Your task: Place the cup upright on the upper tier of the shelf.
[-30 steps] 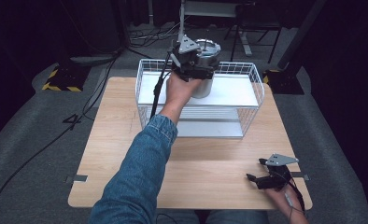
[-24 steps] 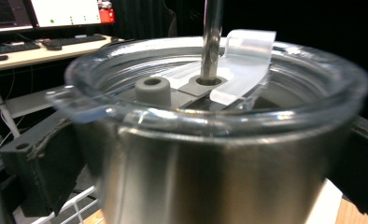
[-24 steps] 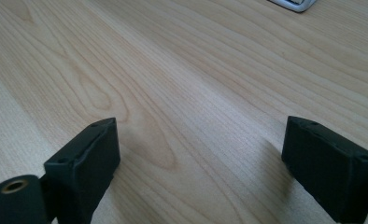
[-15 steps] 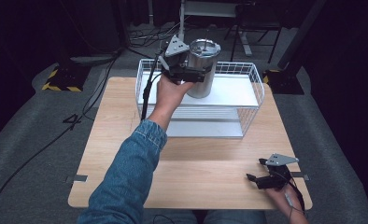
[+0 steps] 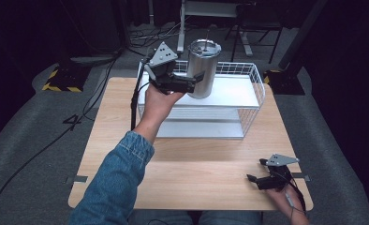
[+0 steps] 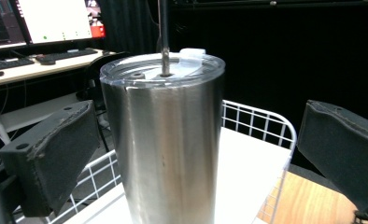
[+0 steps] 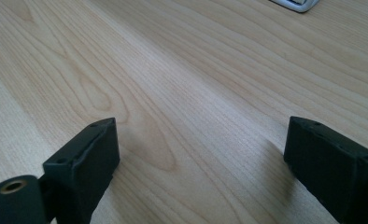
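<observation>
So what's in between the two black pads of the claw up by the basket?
A shiny steel tumbler with a clear lid stands between the left claw pads, gaps on both sides, in the left gripper view.

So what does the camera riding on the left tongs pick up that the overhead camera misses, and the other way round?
The left gripper view alone shows the clear lid on the steel cup close up, with the straw going through it, and a desk with monitors behind. The high view alone shows the whole wooden table, the denim sleeve, and the right tongs resting open near the table's edge. Both show the steel cup between the open left tongs, not squeezed, and the white wire basket.
</observation>
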`<control>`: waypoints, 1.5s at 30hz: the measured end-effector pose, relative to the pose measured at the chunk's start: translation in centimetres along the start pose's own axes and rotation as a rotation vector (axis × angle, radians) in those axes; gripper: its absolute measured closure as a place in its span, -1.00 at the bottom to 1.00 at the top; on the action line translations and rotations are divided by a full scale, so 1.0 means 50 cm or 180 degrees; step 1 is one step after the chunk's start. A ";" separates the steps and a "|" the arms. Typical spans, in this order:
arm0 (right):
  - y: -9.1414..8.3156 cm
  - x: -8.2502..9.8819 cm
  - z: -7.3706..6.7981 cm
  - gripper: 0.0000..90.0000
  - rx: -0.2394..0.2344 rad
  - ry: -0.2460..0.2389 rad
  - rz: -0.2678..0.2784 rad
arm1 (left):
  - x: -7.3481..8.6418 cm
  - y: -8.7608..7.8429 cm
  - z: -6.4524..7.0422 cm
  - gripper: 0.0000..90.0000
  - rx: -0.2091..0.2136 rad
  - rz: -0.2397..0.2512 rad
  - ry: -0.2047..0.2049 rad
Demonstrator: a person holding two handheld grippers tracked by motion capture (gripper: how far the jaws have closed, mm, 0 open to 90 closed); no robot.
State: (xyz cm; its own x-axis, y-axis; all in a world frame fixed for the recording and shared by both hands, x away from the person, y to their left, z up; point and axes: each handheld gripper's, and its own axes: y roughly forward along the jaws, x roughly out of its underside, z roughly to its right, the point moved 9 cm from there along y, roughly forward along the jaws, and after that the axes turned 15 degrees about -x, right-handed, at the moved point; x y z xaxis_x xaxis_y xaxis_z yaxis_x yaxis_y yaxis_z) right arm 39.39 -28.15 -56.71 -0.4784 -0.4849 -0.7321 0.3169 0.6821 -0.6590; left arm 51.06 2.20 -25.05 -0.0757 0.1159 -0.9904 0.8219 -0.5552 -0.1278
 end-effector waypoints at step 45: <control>0.001 -0.001 0.001 -0.78 0.0001 -0.0002 -0.0011 | 0.145 -0.335 -0.048 -1.00 0.0448 0.0096 0.0154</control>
State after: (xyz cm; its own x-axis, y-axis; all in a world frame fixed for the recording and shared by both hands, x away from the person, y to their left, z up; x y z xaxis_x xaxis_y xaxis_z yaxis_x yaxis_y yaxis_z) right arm 39.48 -28.11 -56.73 -0.4791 -0.4876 -0.7298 0.3154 0.6803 -0.6616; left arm 38.12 14.31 -29.96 -0.0221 0.1350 -0.9906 0.7359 -0.6685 -0.1075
